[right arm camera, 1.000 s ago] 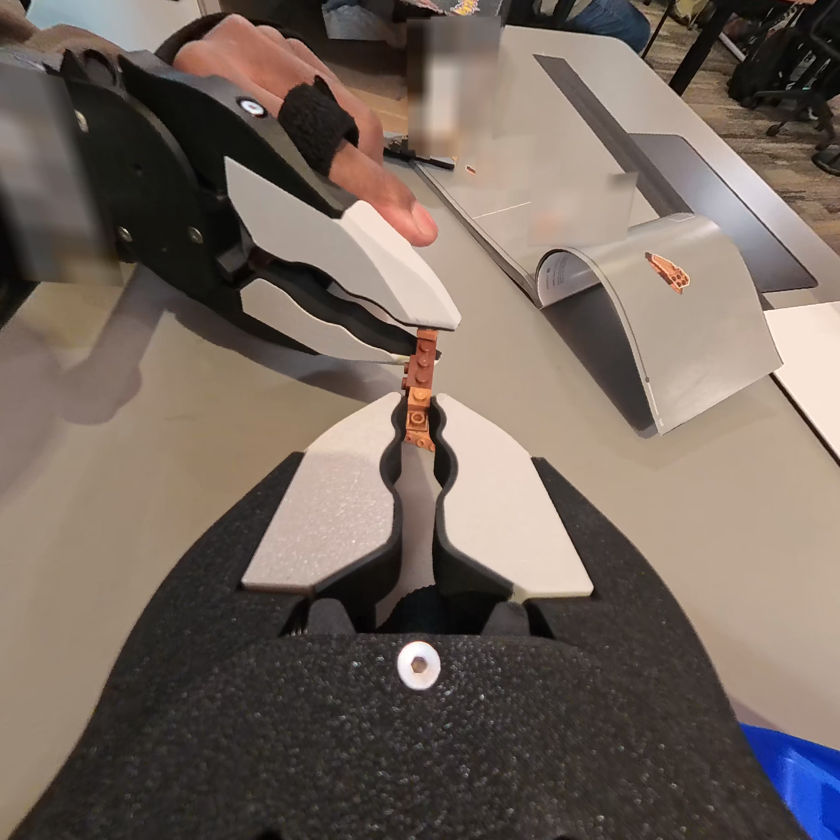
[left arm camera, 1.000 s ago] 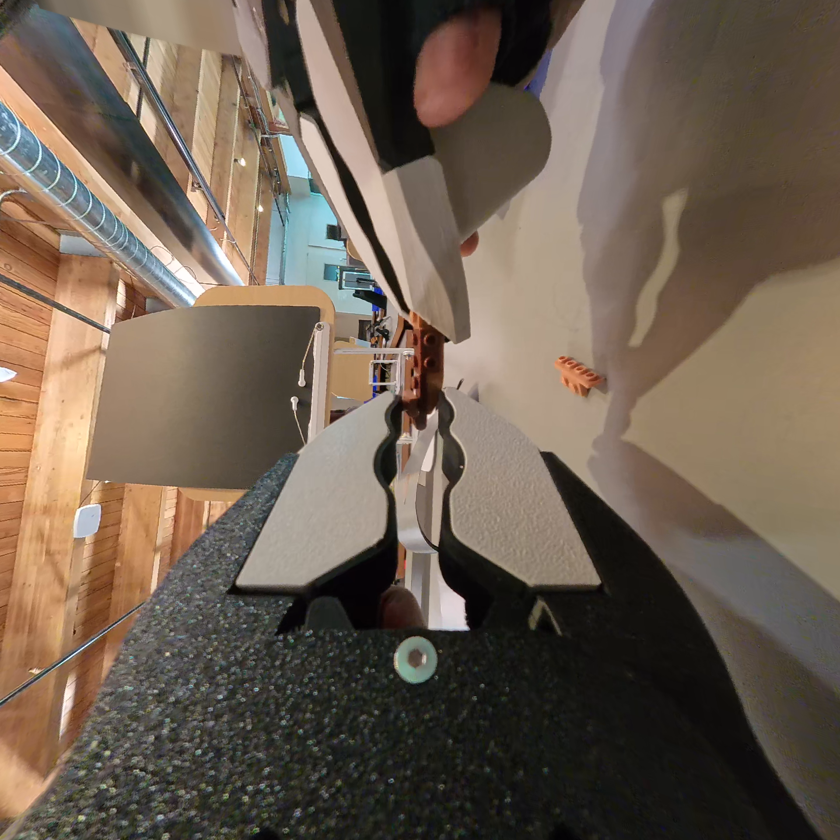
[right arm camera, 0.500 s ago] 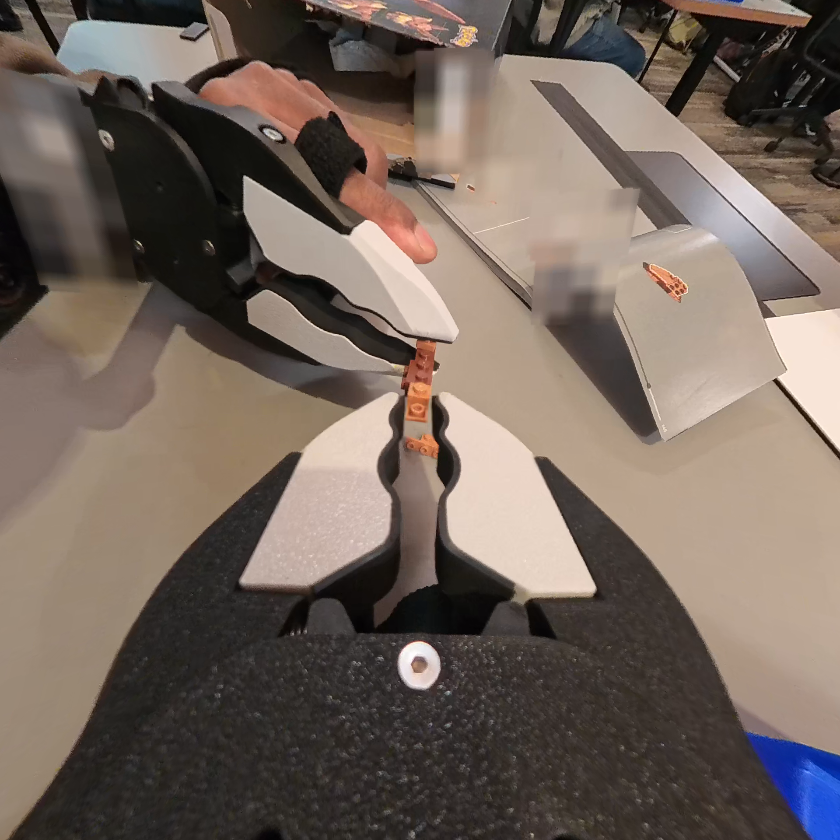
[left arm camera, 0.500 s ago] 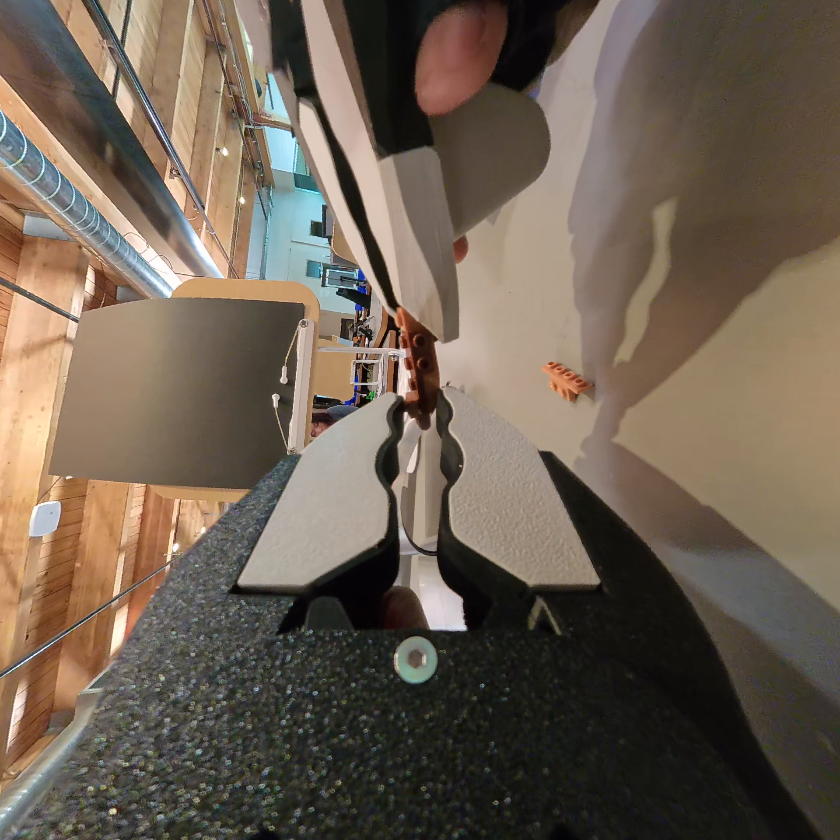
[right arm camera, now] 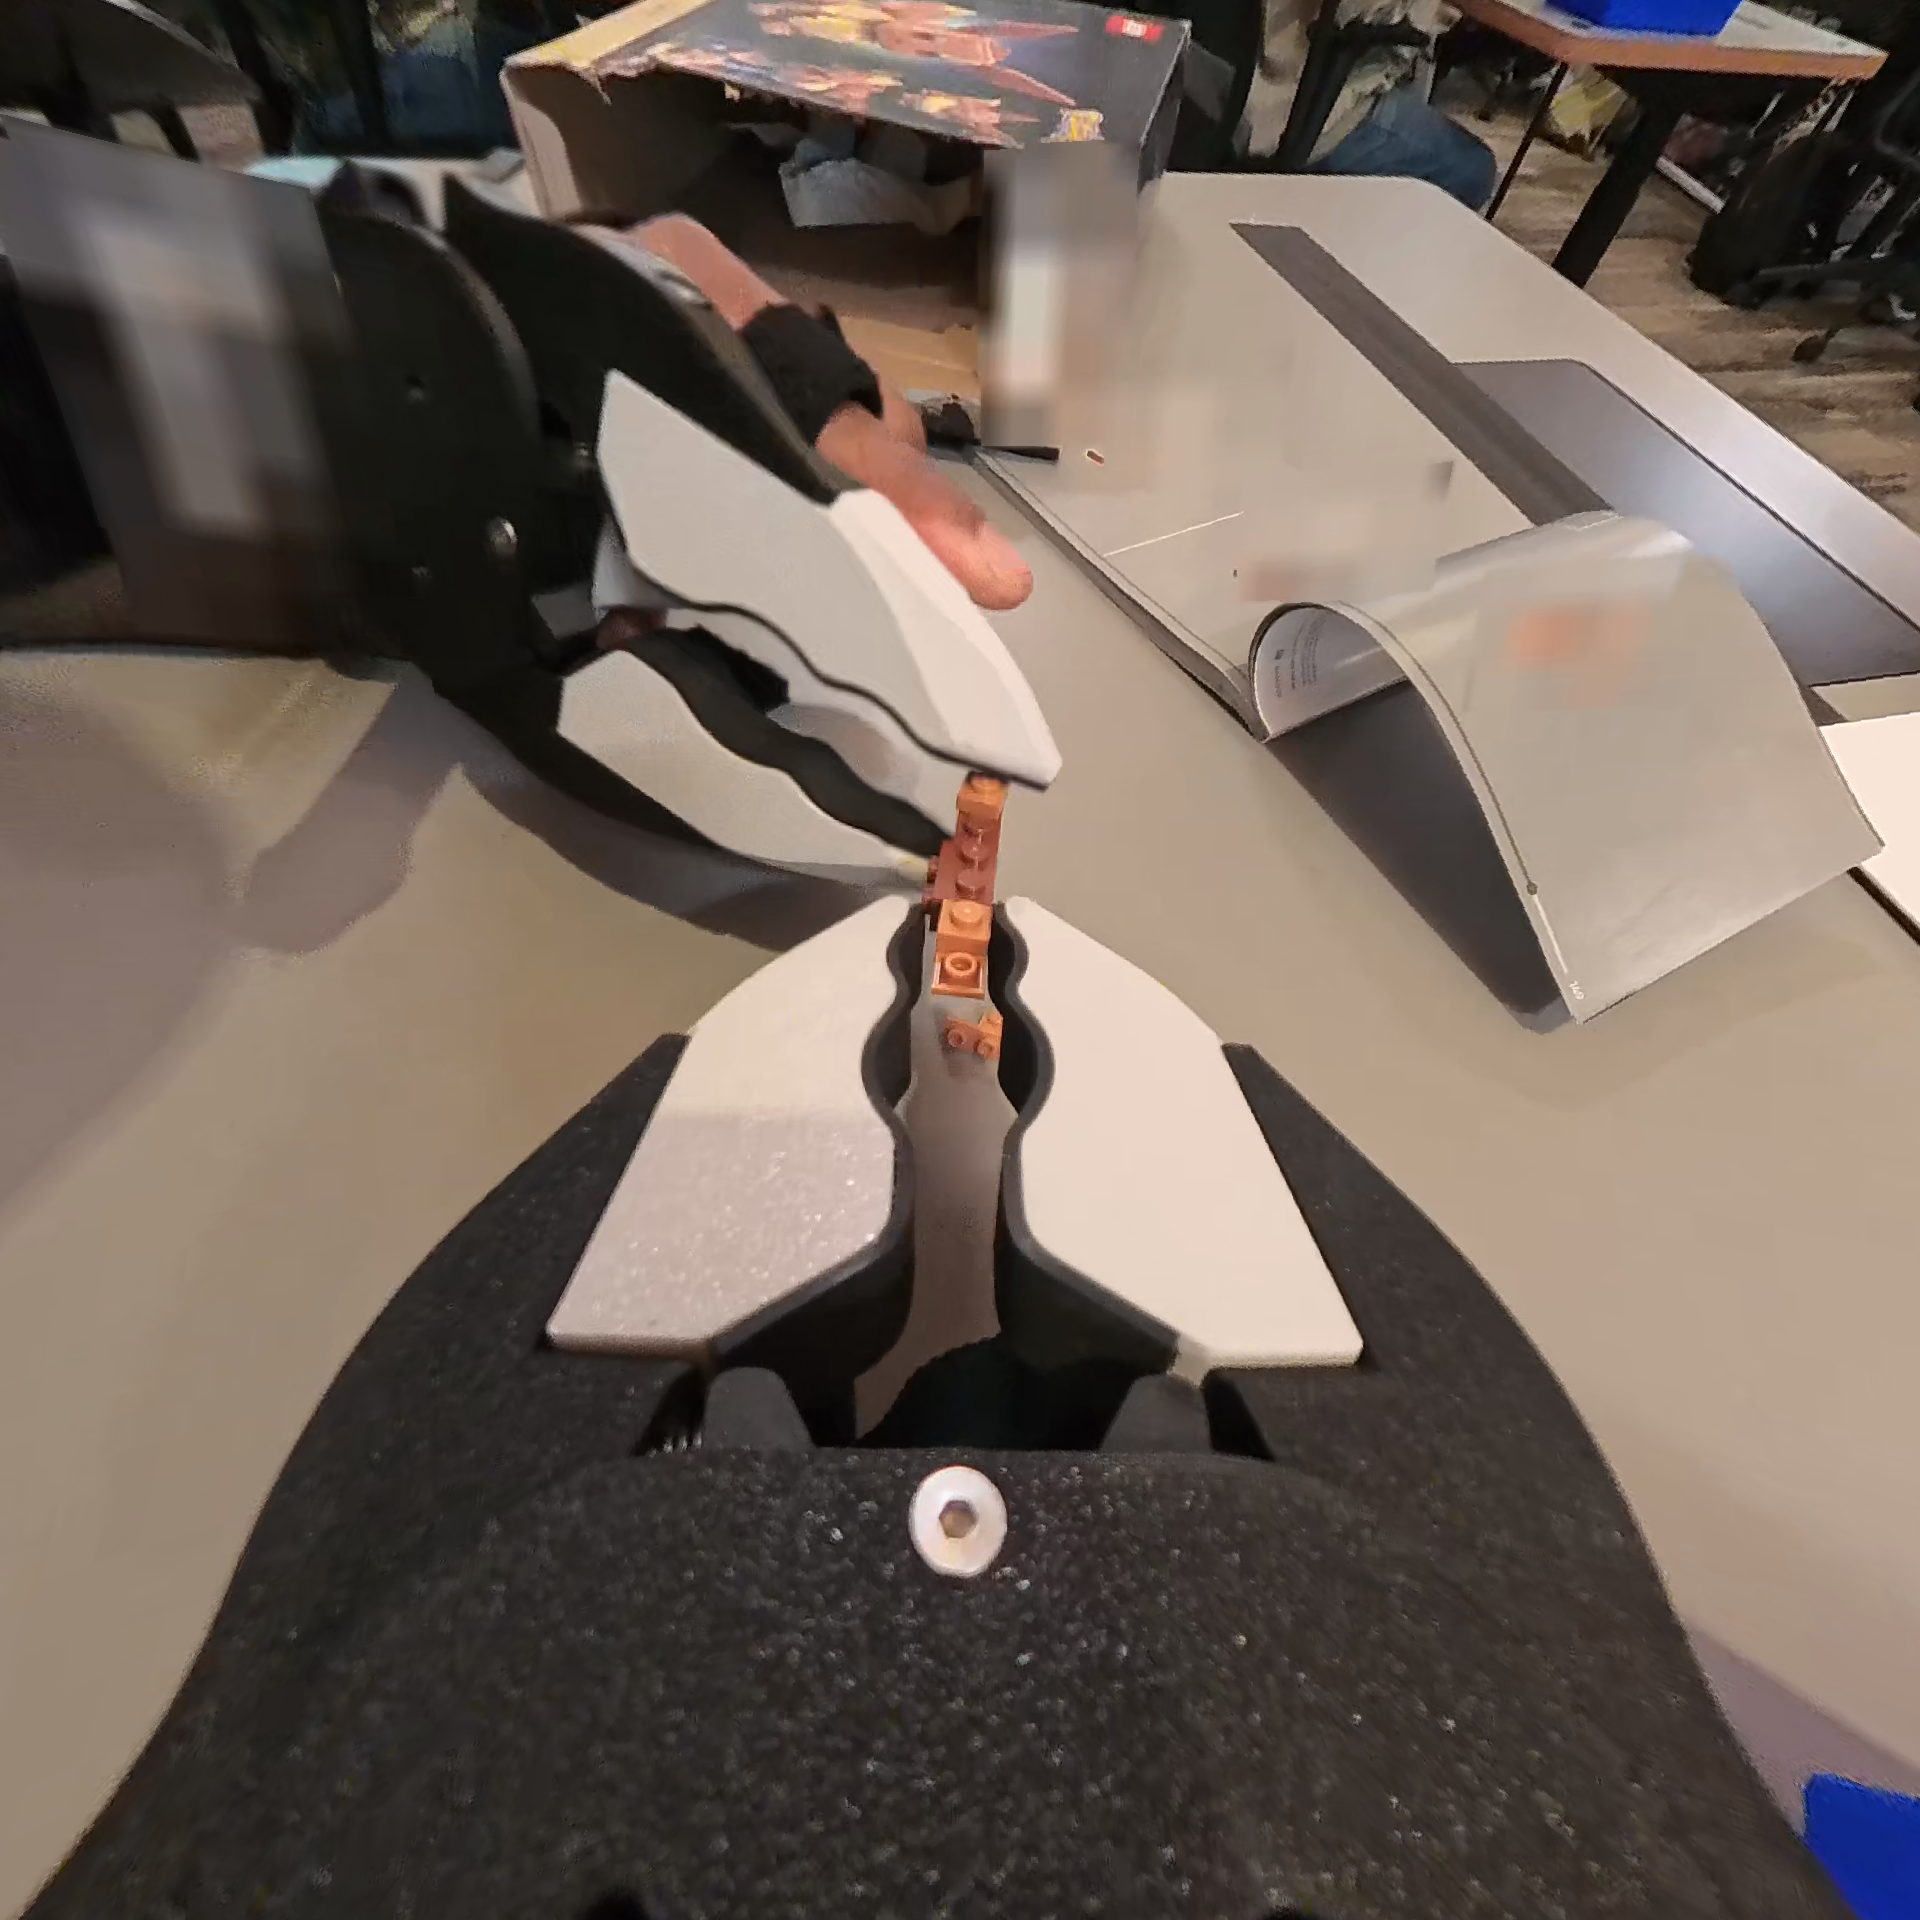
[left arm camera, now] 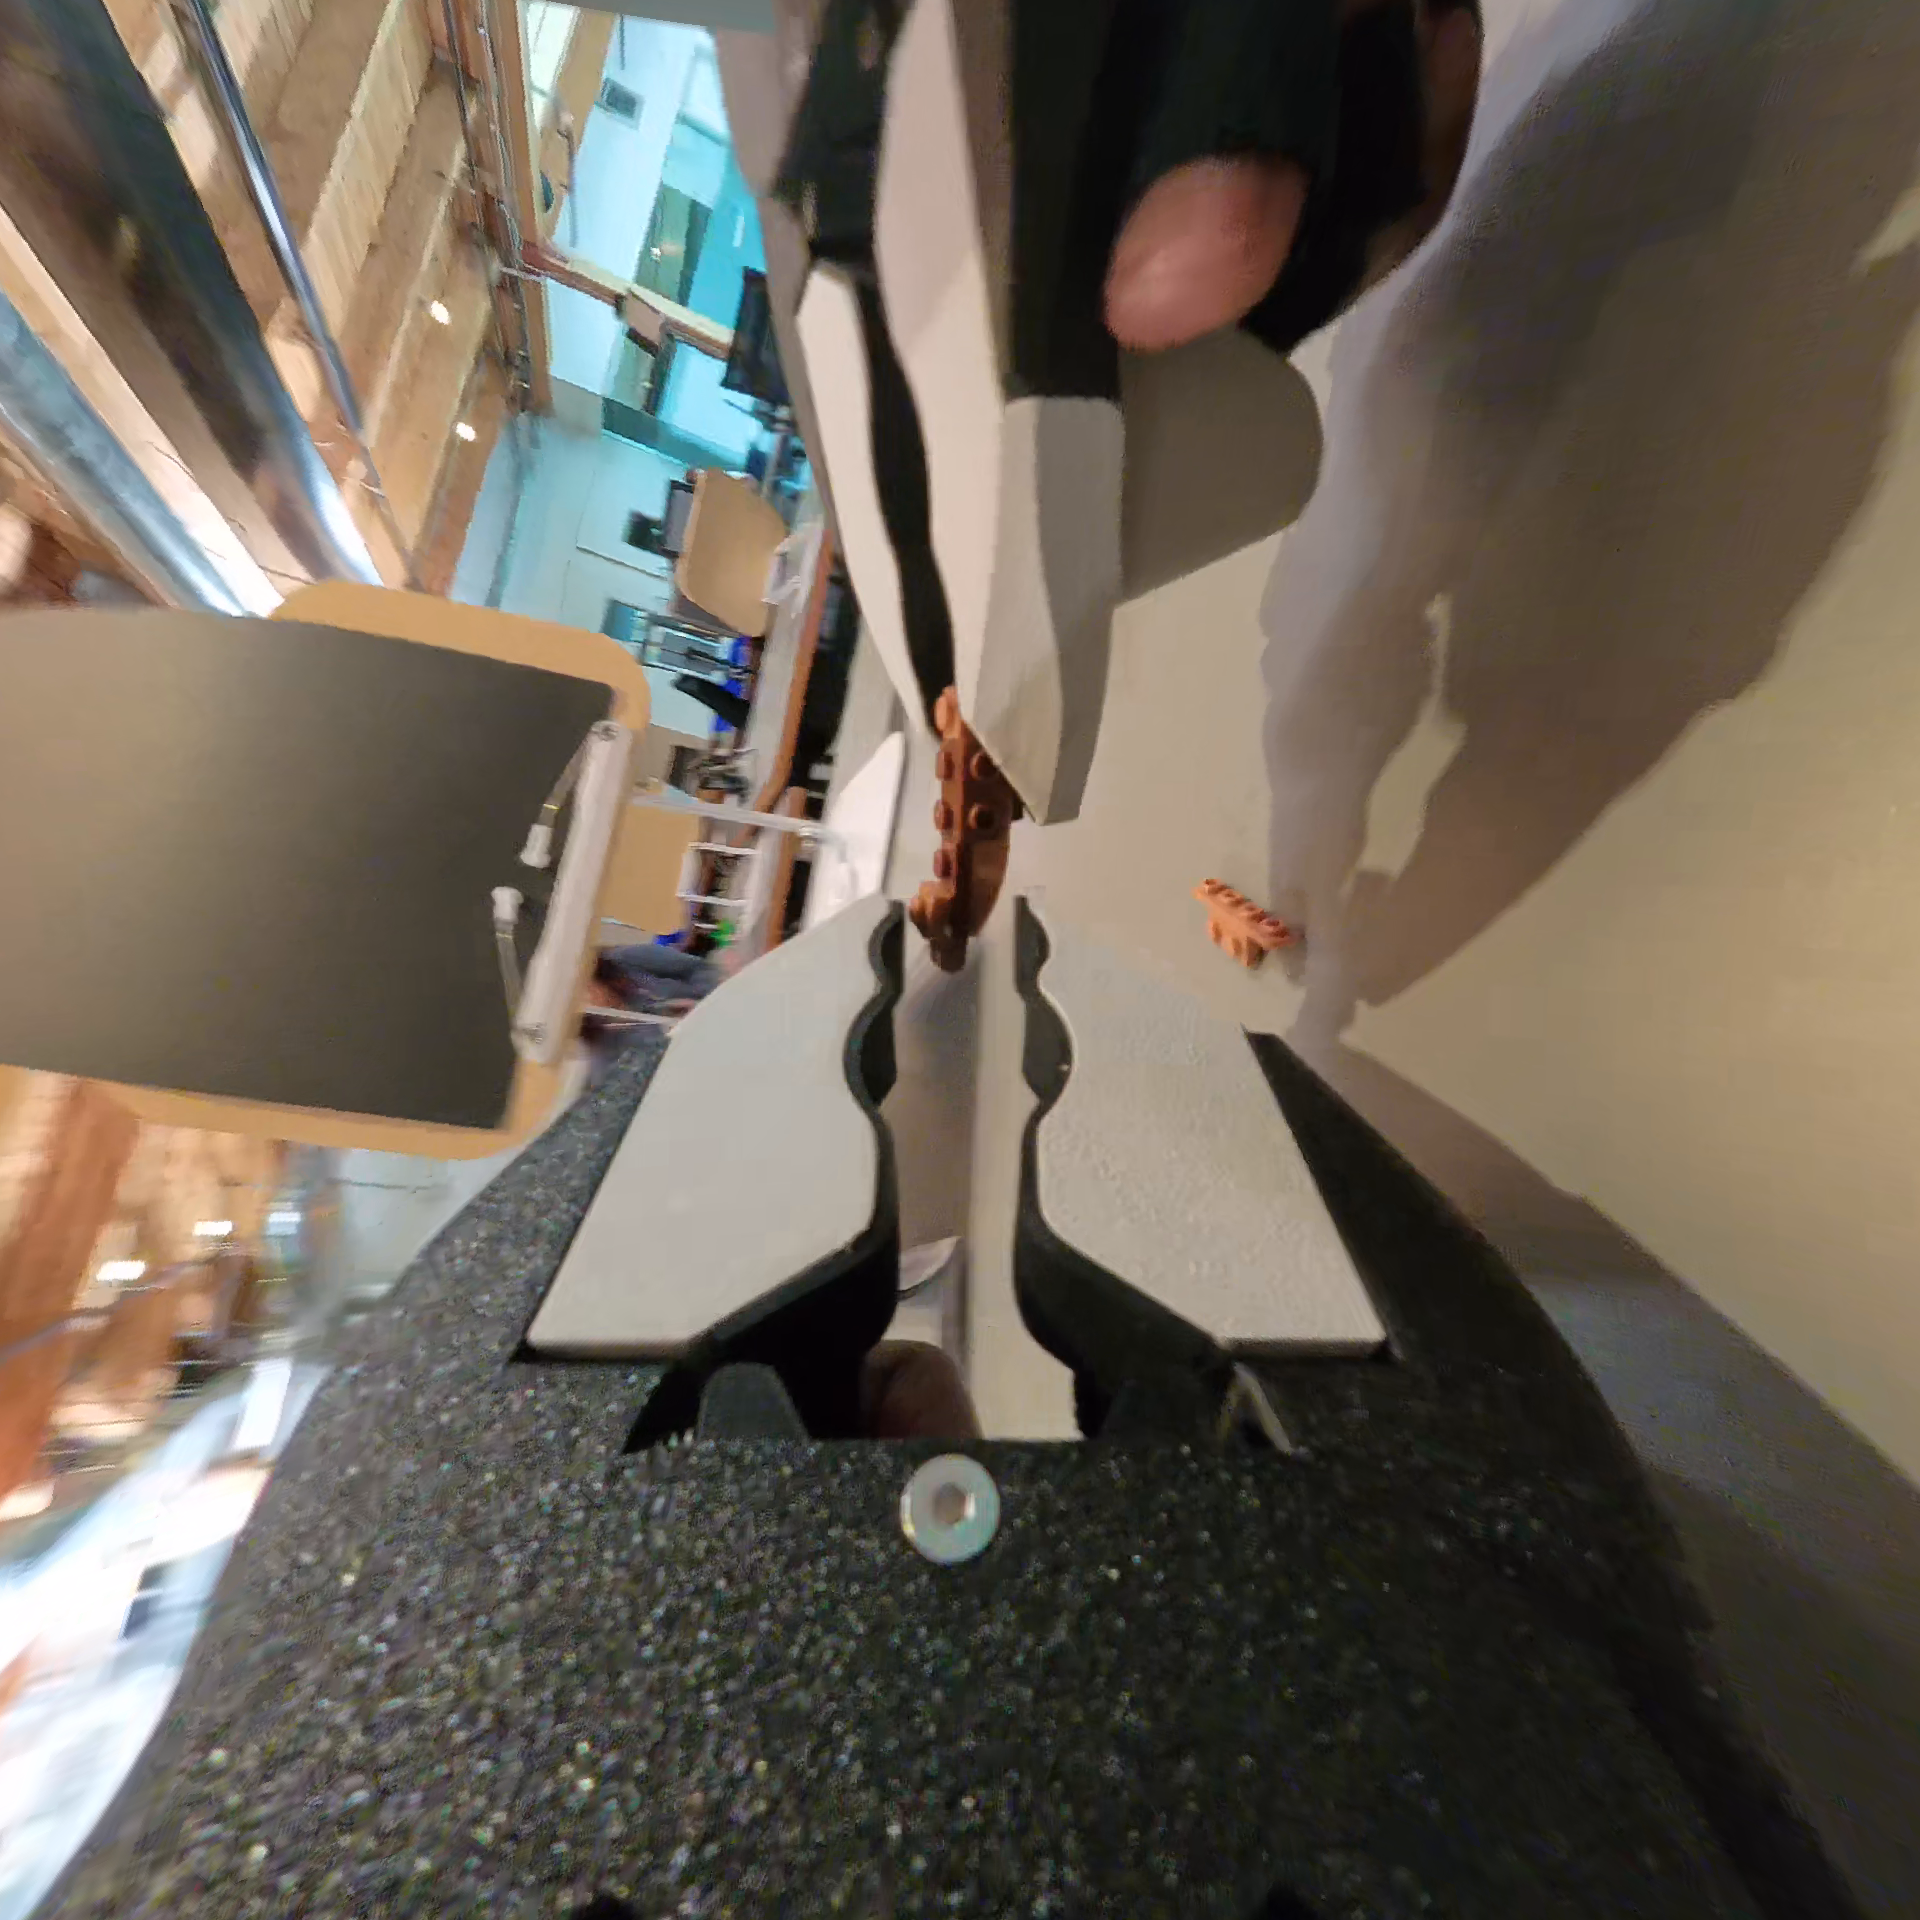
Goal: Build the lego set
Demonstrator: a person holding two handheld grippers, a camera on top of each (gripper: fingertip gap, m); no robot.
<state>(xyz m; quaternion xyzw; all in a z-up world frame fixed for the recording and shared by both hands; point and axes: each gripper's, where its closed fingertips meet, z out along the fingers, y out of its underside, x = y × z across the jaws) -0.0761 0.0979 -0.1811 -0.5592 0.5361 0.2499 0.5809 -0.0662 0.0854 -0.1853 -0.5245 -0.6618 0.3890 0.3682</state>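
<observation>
Together, two handheld grippers pinch one brown lego assembly above a beige table. The left gripper has its grey fingers drawn close on one end of the studded strip, and in the right wrist view it reaches in from 10 o'clock with its tips clamped on the strip's far orange end. The right gripper has its fingers nearly together on the lighter orange block at the strip's near end; in the left wrist view it comes down from 12 o'clock, its tips gripping the plate. Whether the held pieces are fully pressed together cannot be told.

A loose orange piece lies on the table at 3 o'clock from the assembly in the left wrist view, well apart from both tools. In the right wrist view a small orange piece shows through the gap behind the fingertips.

A person's hand, strapped with a black band, rests along the left gripper. At 2 o'clock an open instruction booklet lies with one page curled upward. At 12 o'clock stands a torn cardboard lego box. A blue object shows at 5 o'clock.
</observation>
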